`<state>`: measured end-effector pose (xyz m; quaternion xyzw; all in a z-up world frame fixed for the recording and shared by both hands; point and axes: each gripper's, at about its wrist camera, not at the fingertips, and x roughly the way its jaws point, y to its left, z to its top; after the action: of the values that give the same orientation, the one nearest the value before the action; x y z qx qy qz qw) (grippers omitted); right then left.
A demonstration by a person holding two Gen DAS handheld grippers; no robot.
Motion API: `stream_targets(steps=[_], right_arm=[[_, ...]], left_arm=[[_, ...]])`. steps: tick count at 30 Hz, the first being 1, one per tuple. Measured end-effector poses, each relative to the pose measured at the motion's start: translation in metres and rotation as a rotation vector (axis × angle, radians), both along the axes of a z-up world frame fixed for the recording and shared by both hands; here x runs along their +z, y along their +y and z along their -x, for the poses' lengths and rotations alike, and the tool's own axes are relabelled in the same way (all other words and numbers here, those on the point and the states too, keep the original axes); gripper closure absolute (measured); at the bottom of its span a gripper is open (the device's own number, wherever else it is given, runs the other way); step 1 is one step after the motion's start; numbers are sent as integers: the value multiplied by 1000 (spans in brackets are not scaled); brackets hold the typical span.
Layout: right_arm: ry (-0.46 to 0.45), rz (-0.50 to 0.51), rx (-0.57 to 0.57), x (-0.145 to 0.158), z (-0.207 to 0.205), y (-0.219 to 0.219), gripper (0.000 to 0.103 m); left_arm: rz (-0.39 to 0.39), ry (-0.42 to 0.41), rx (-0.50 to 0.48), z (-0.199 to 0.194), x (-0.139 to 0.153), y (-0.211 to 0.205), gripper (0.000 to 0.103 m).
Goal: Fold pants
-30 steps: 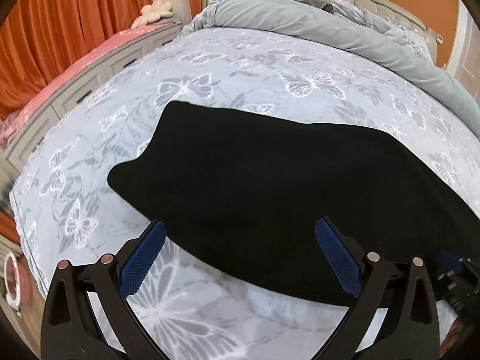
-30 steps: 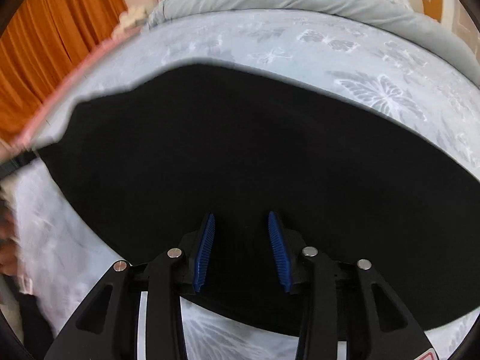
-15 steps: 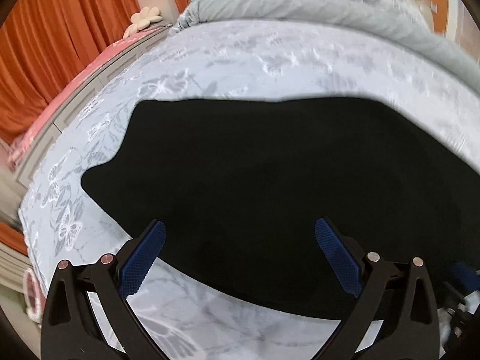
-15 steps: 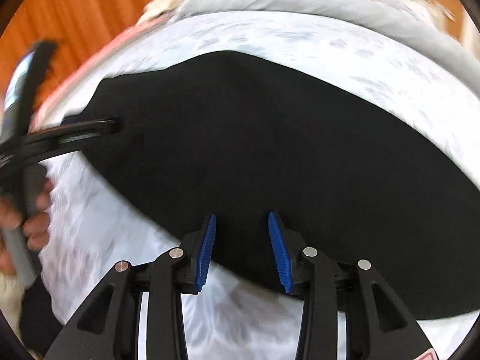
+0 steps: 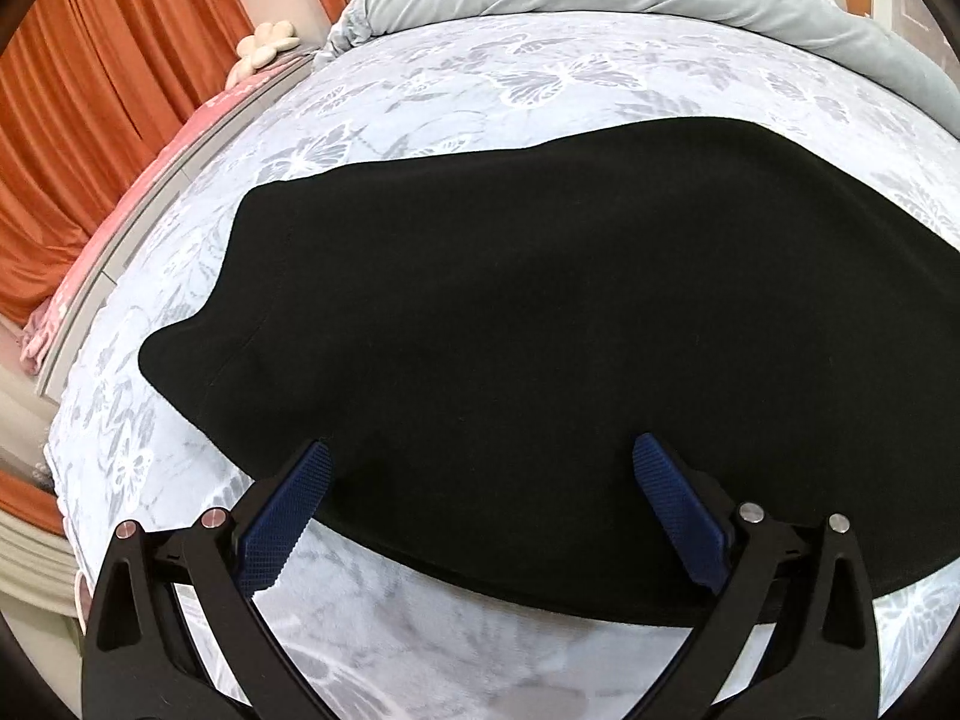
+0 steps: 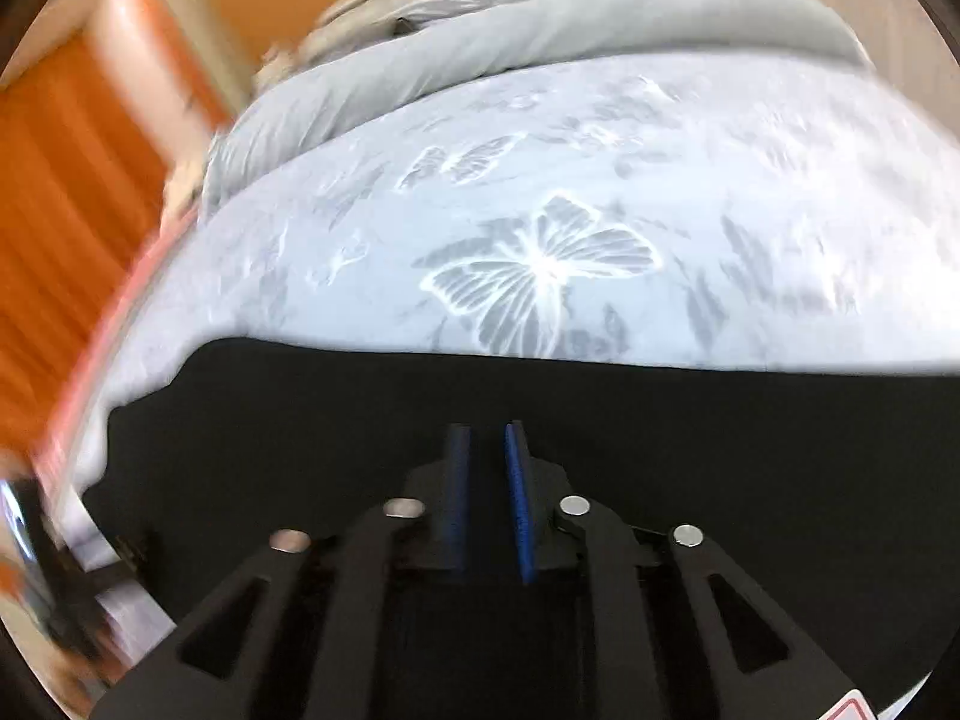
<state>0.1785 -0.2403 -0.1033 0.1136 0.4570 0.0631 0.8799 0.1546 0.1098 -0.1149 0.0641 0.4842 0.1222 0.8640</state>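
I see the black pants (image 5: 540,330) spread flat across the middle of the frame on the butterfly-print bed (image 5: 480,72). My left gripper (image 5: 480,480) hangs wide over their lower edge, grasping nothing. My right gripper (image 6: 487,468) sits low centre, narrowed to a slim gap over black cloth; whether it pinches any I cannot tell

No writing, brand, number or label can be read in either view. The only sign-like mark is a small white sticker with a red outline (image 6: 855,710) at the bottom right edge of the right wrist view, on the black plastic body of the gripper there; it is cut off by the frame and shows no legible characters.
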Motion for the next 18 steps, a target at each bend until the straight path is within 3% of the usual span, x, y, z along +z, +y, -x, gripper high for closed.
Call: stream_targets(steps=[1,3,9,13,15,18], right_arm=[[26,48,25,-11,-2,2,85],[3,-6,-19,-9,4,-23,87],[-192,64,-392,50,90,-140,56],[-143,43,-615,34,135,-234,56],[-110,-6,-624,23,152,-268,58],[-63,39,-556,4,137,-280,59]], left_arm=[[4,-3,-2,0,0,1,5],[10,-23,-8,2,7,0,5],[57,-155,-50,20,34,-12,5],[70,-212,-63,27,44,-32,5],[97,-222,-70,29,45,-43,5],[108,-220,-90,28,43,-63,5]])
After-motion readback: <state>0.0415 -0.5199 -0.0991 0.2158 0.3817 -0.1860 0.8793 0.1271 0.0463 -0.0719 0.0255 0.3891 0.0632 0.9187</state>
